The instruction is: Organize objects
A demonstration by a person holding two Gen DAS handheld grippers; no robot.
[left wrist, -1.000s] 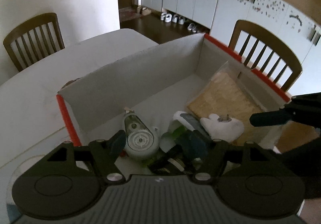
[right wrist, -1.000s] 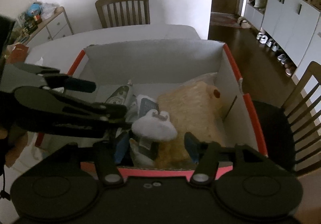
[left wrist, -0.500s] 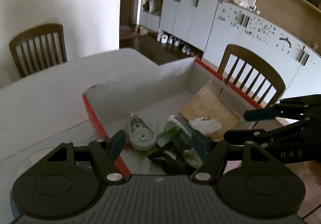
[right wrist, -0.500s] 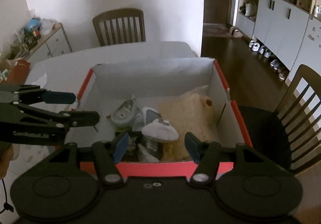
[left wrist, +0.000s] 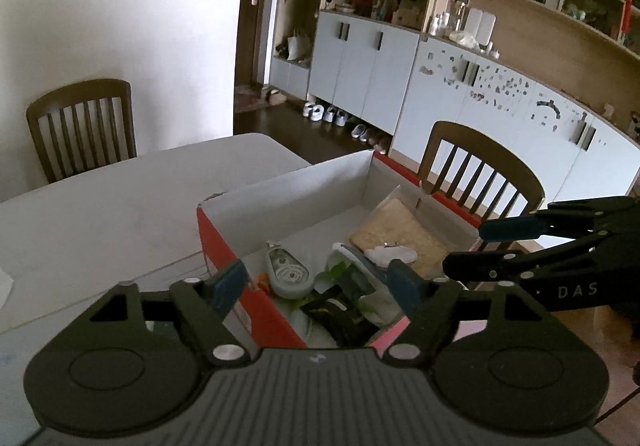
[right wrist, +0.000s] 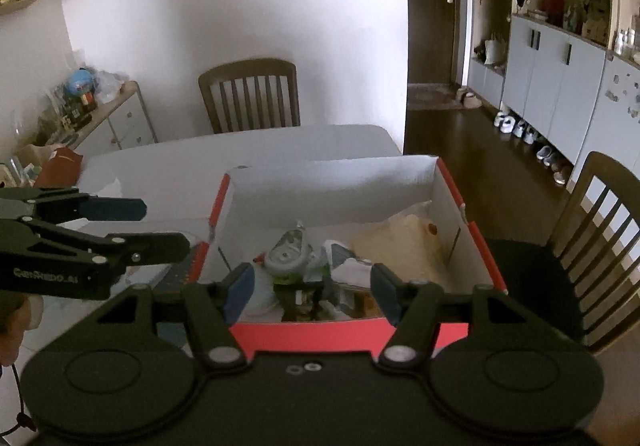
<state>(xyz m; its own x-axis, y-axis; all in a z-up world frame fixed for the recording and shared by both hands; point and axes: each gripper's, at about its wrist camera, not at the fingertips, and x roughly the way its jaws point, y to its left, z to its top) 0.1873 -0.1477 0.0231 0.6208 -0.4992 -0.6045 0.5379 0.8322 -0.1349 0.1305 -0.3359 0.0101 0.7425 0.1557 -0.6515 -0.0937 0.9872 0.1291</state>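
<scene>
Both grippers above the near rim of the red box, nothing held.
The left gripper (left wrist: 316,280) has just opened further; jaws spread and empty. The right gripper (right wrist: 312,284) likewise stands spread and empty. The red box (right wrist: 490,262) sits on the white table (left wrist: 120,206), containing a correction tape dispenser (left wrist: 286,274), tan packet (left wrist: 400,232) and small items.
</scene>
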